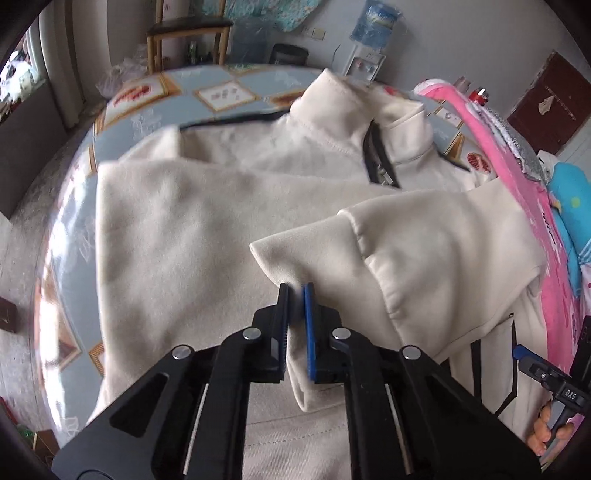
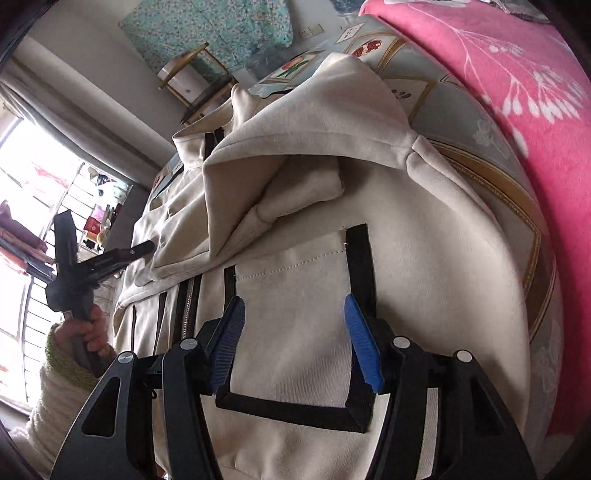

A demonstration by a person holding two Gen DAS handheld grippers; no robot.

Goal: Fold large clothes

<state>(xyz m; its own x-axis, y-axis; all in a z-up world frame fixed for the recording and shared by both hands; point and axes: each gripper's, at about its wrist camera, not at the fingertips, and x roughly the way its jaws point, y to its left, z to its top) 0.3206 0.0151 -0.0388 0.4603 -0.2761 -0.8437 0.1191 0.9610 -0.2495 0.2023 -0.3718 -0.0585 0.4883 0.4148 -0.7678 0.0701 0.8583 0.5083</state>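
A cream zip-up jacket (image 1: 207,229) with black trim lies spread on a round table, collar at the far side. My left gripper (image 1: 296,291) is shut on the cuff end of the jacket's sleeve (image 1: 424,251), which is folded across the chest. In the right wrist view the same sleeve (image 2: 280,173) lies over the jacket (image 2: 424,258), and the left gripper (image 2: 147,246) pinches its end. My right gripper (image 2: 293,306) is open and empty, hovering over the black-edged pocket (image 2: 295,332) near the hem.
The table has a blue patterned cloth (image 1: 140,99). A pink blanket (image 2: 517,92) lies along the table's right side, also in the left wrist view (image 1: 517,177). A wooden chair (image 1: 188,33) and a water dispenser (image 1: 373,40) stand beyond the table.
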